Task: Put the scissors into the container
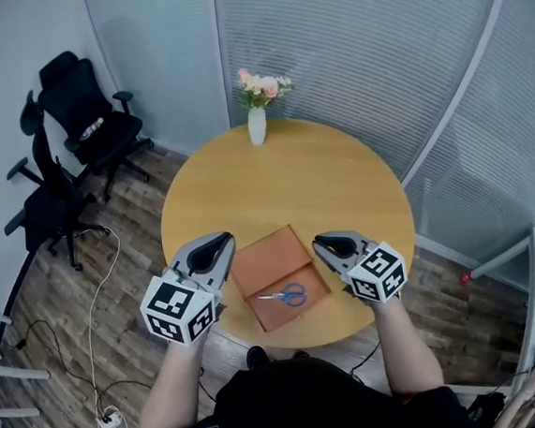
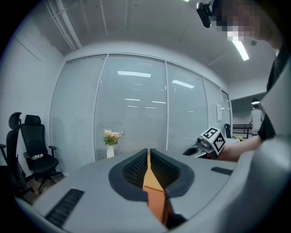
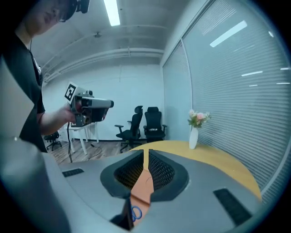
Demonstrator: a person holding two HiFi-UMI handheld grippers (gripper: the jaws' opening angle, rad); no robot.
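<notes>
Scissors [image 1: 289, 295] lying in the brown box [image 1: 257, 256], with closed, empty tongs on either side.

The blue-handled scissors rest flat in the near right part of the shallow open box, blades pointing to the person's left. The box sits at the near edge of the round wooden table [image 1: 302, 177]. The left tongs [image 1: 221, 243] are held just beside the box's left side and the right tongs [image 1: 321, 244] just beside its right side. Both noses point forward and angle slightly in toward the box. In each gripper view the two jaws are pressed together, leaving only a thin slit with nothing in it. Each pair of tongs carries a white cube, left [image 1: 178, 311] and right [image 1: 379, 273], printed with black square markers. A white vase of pink flowers [image 1: 257, 123] stands at the table's far edge, well apart from the box. Two black office chairs [image 1: 84, 118] stand on the wooden floor to the left.
</notes>
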